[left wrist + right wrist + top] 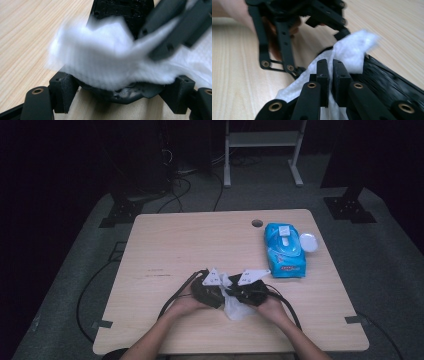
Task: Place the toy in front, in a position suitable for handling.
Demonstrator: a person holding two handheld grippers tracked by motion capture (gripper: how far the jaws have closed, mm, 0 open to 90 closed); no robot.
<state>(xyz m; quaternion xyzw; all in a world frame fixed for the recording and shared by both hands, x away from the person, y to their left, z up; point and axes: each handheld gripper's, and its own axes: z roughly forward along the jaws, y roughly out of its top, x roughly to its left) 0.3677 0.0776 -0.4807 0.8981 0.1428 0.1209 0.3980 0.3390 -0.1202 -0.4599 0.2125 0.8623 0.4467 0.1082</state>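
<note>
Lying well beyond the wipe (pixel 235 307), a blue wipes pack (pixel 285 250).

Black obj (pixel 130 92) under wipe (pixel 100 60) mostly hidden; wipe edges blurred.

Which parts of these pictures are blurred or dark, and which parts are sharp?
High view: the room behind the table is nearly black, the tabletop dimly lit. Left gripper view: the white wipe and the right gripper are blurred, the wood grain is sharper. Right gripper view: the right gripper, shut on the wipe, is sharp, the left gripper behind is soft.
</note>
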